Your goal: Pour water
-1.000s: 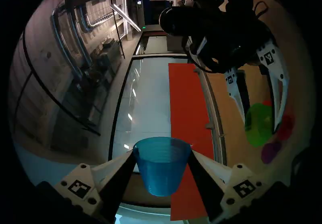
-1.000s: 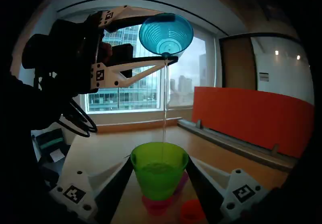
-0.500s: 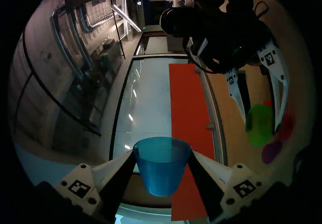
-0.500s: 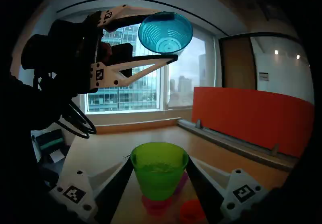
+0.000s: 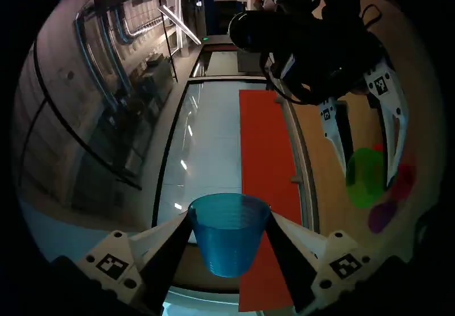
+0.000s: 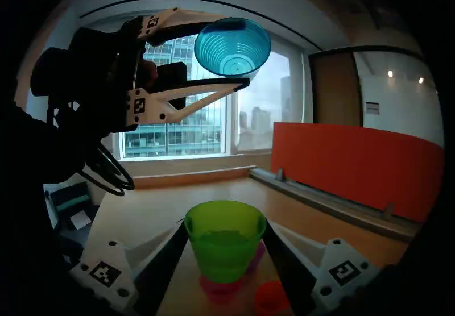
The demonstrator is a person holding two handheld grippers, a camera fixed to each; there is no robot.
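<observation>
Now the left gripper's [image 6: 236,49] fingers are clamped on the blue cup [image 6: 232,46], tipped on its side at twelve o'clock in the right gripper view, with no stream falling from its rim. The right gripper's [image 6: 225,228] fingers grip the green cup [image 6: 225,242] at six o'clock, upright above the worktop [image 6: 148,213], water inside. The pour looks about finished. Roll the blue cup upright slowly, keeping it over the green one so late drips land inside.
</observation>
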